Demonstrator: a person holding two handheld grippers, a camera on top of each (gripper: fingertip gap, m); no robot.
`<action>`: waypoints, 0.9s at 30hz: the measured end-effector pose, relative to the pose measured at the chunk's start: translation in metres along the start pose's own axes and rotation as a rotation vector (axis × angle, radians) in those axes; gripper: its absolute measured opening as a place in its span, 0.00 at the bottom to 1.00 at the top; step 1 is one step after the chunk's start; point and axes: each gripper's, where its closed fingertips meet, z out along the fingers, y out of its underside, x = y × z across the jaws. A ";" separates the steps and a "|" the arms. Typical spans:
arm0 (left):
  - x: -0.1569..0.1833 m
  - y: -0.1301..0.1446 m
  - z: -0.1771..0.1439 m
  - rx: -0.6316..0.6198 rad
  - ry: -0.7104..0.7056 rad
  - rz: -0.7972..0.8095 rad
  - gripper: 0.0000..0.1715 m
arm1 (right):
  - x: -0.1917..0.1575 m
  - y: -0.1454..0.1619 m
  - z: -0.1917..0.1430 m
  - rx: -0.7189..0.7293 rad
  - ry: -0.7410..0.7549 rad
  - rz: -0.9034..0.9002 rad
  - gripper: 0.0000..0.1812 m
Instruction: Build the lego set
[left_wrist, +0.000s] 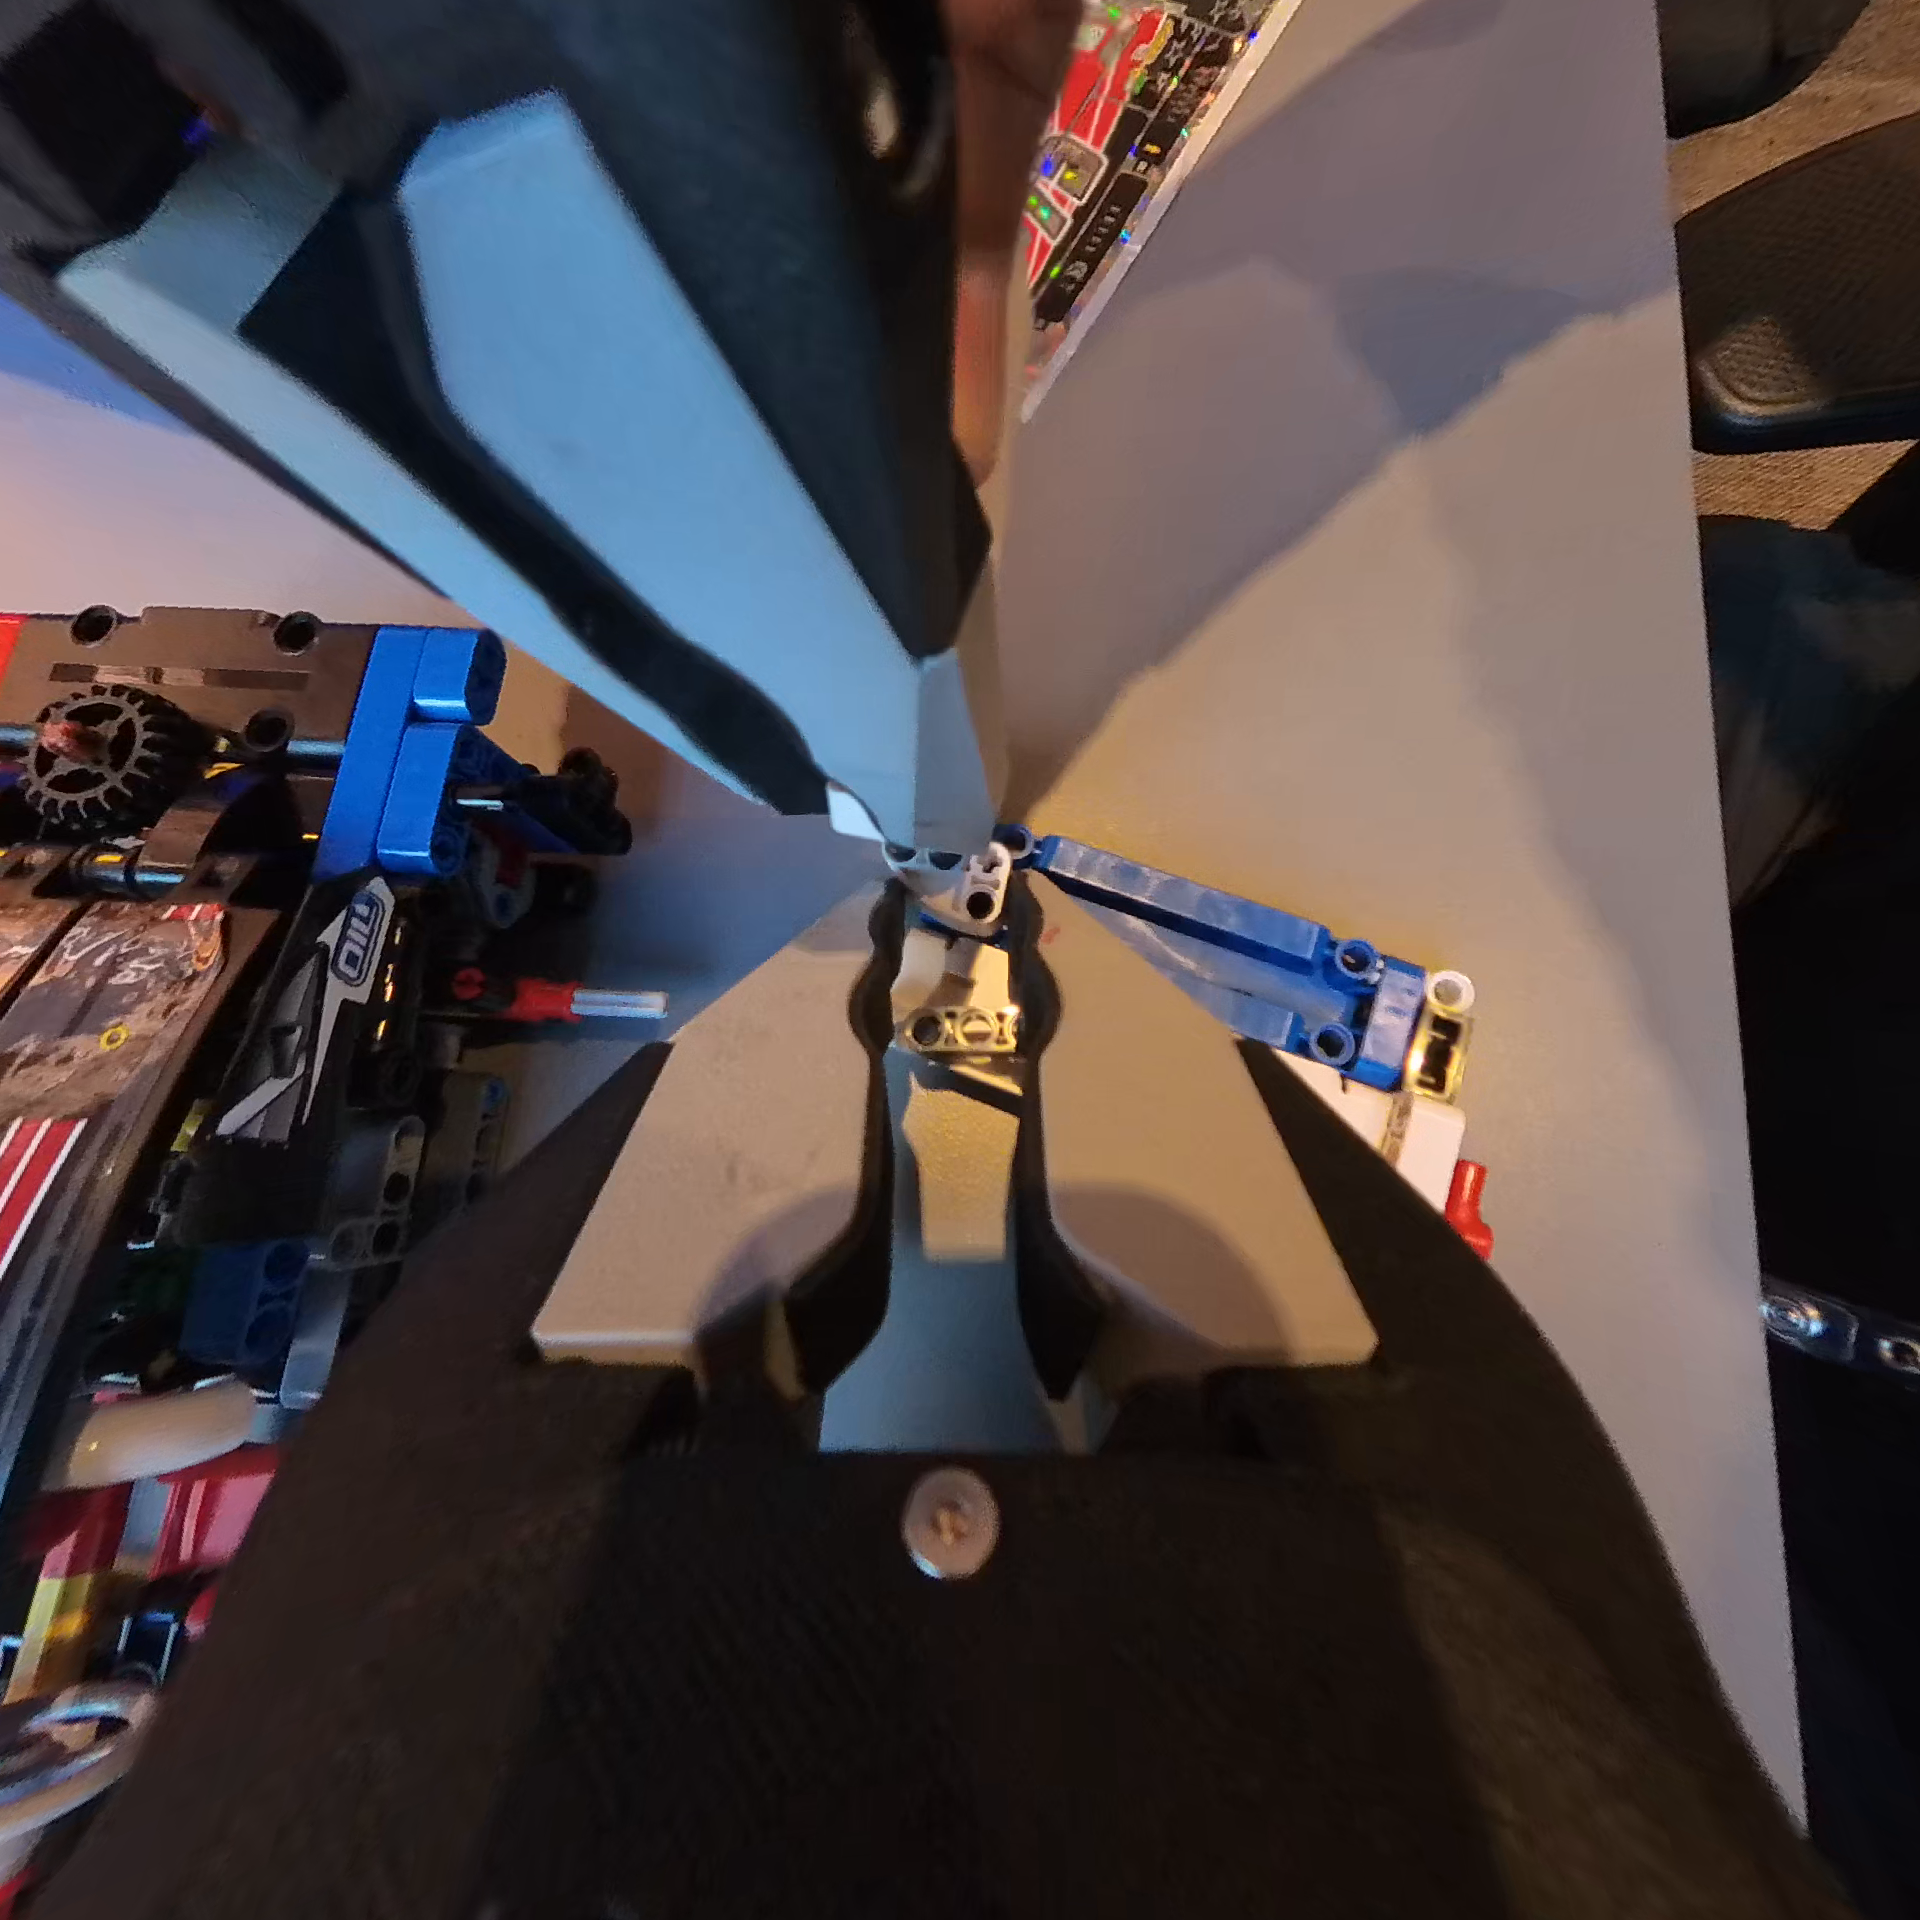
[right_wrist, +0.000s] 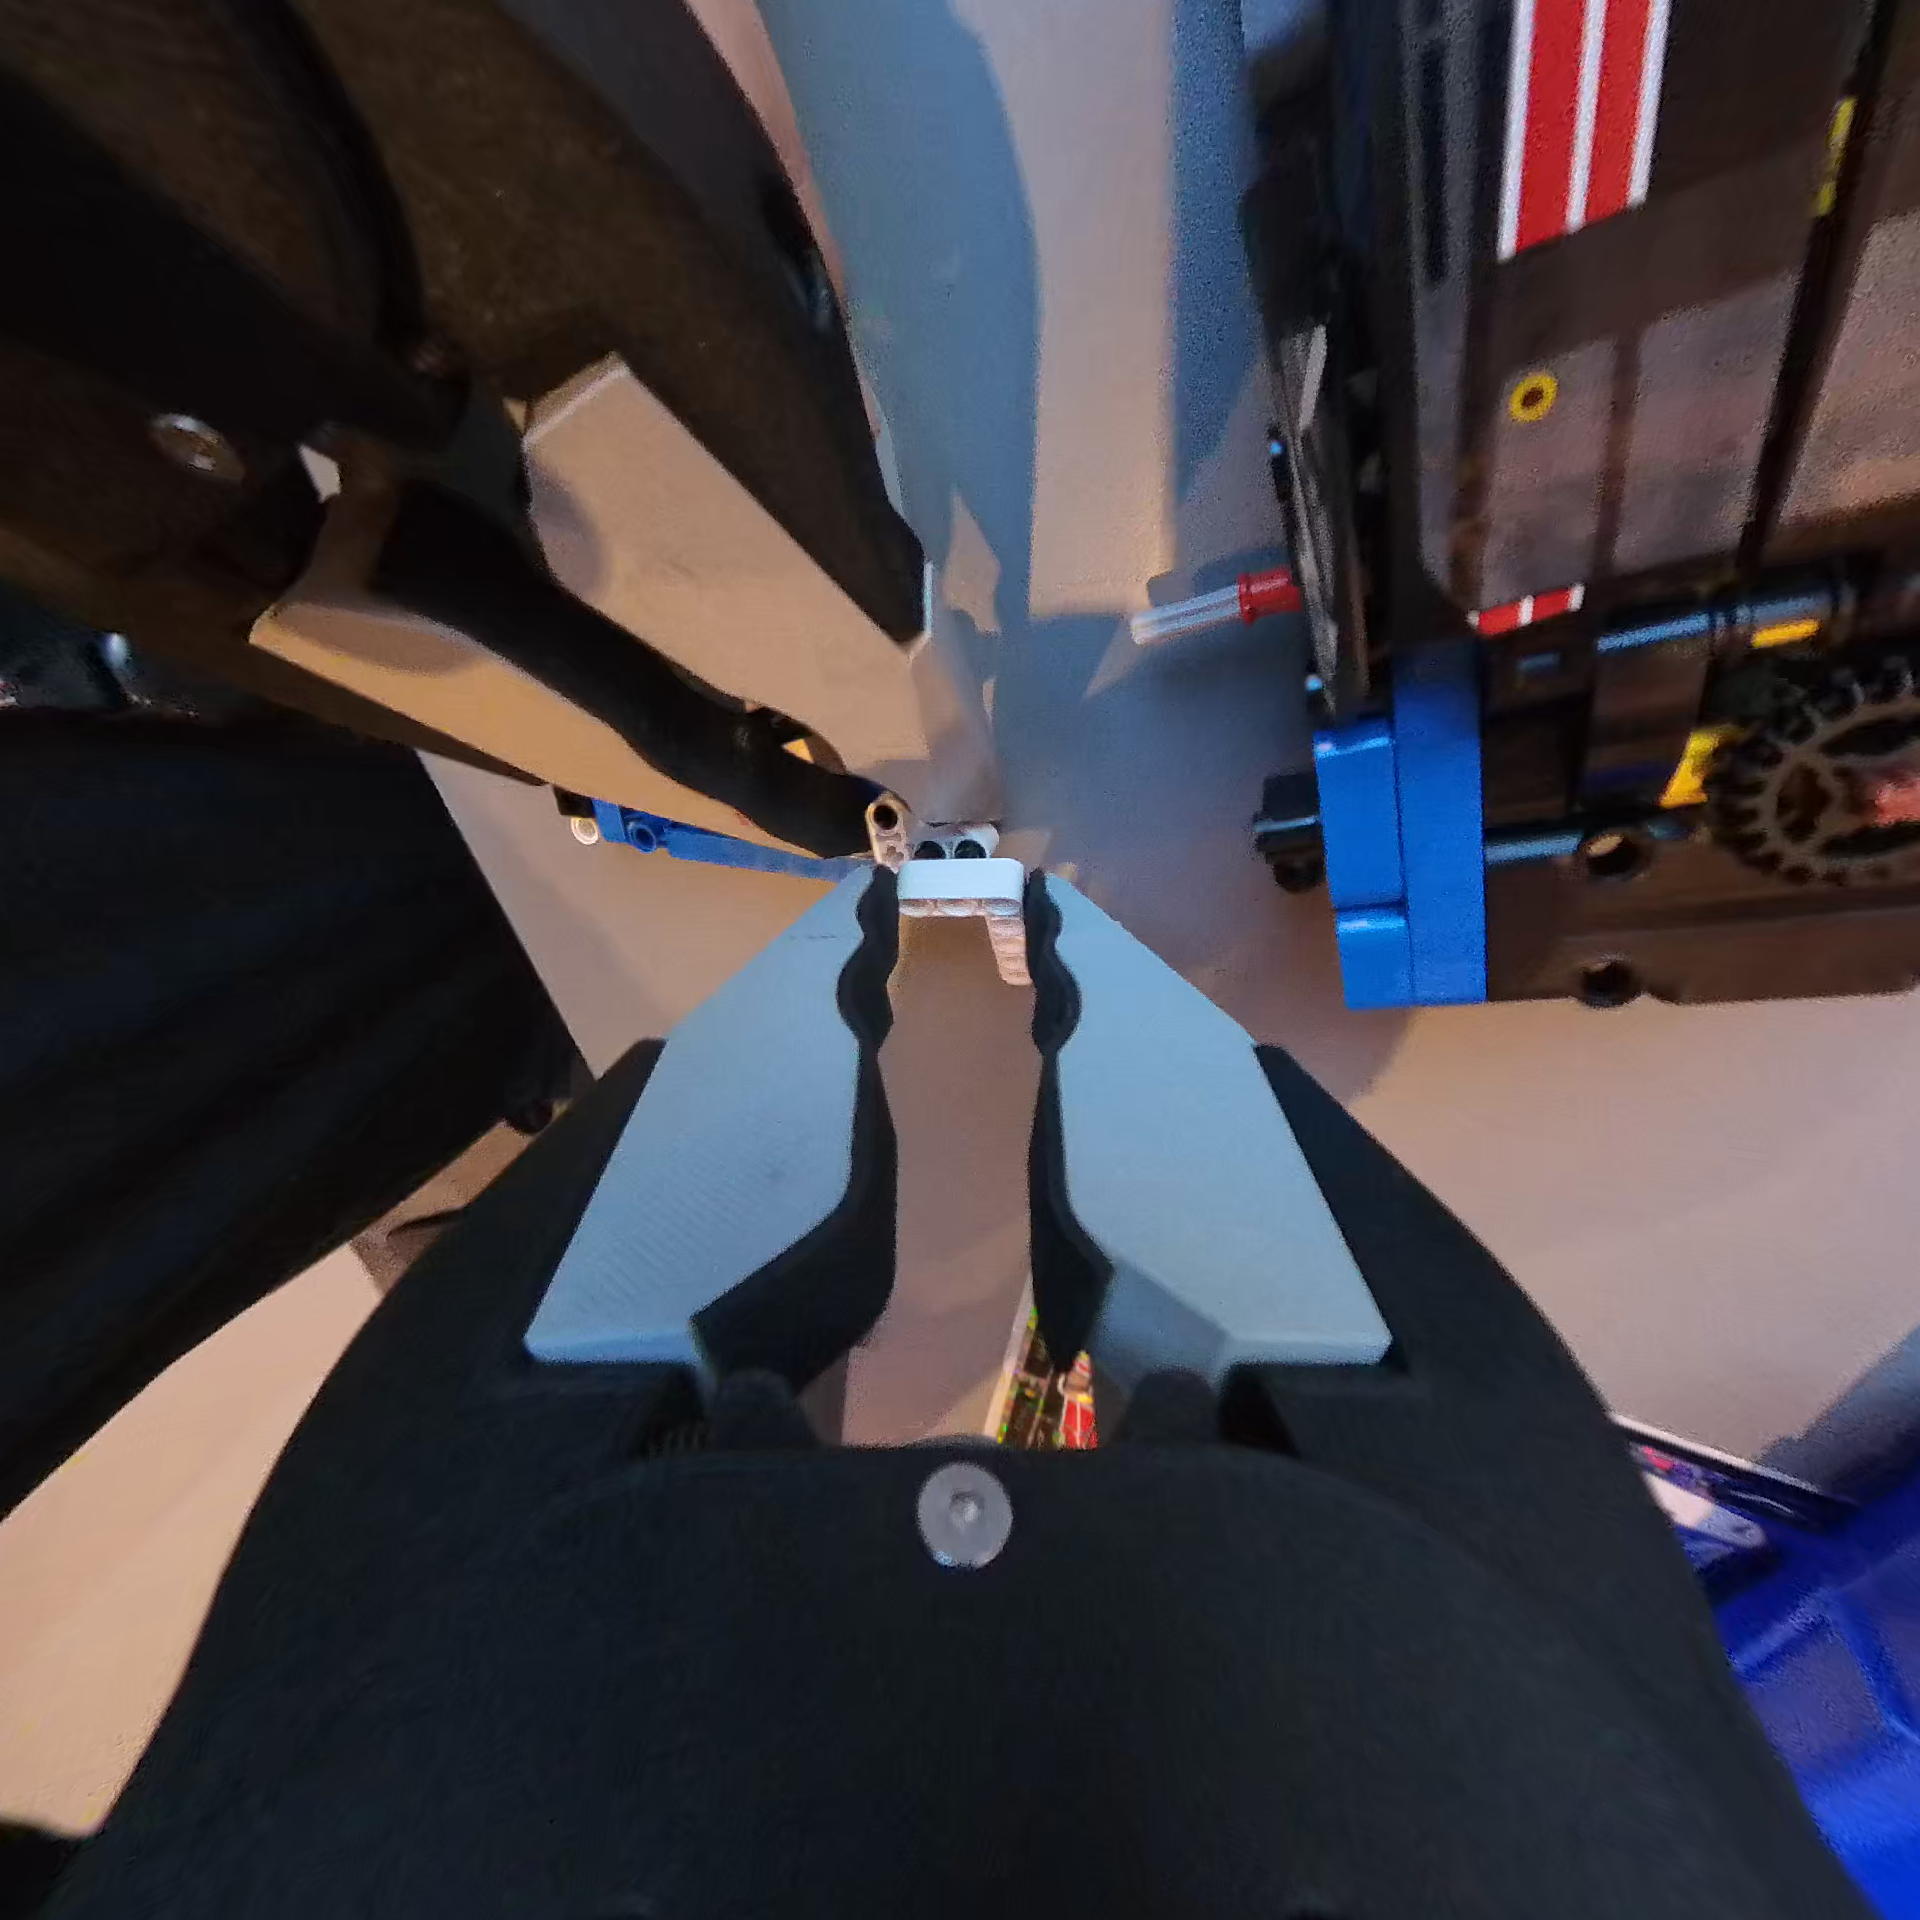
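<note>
Lego subassembly (left_wrist: 961, 935) between both tongs

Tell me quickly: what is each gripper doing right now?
Left gripper: closed on the small grey connector assembly.
Right gripper: closed on the white L-shaped beam.

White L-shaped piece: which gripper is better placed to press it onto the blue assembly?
Right. The right gripper already clamps the white L-shaped piece against the blue assembly; the left gripper holds that assembly.

Left gripper (left_wrist: 961, 940) and right gripper (right_wrist: 961, 909) tip to tip, each nearly closed, clamping something
</note>
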 end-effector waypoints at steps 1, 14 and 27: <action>0.000 0.000 0.000 0.003 0.004 -0.003 0.10 | 0.000 0.000 0.000 0.037 0.009 -0.009 0.12; -0.003 -0.001 0.000 0.010 0.000 -0.014 0.10 | -0.003 0.006 -0.003 0.606 -0.124 0.173 0.12; -0.012 -0.010 -0.021 0.064 -0.154 0.088 0.19 | -0.010 0.015 -0.023 0.912 -0.128 0.085 0.12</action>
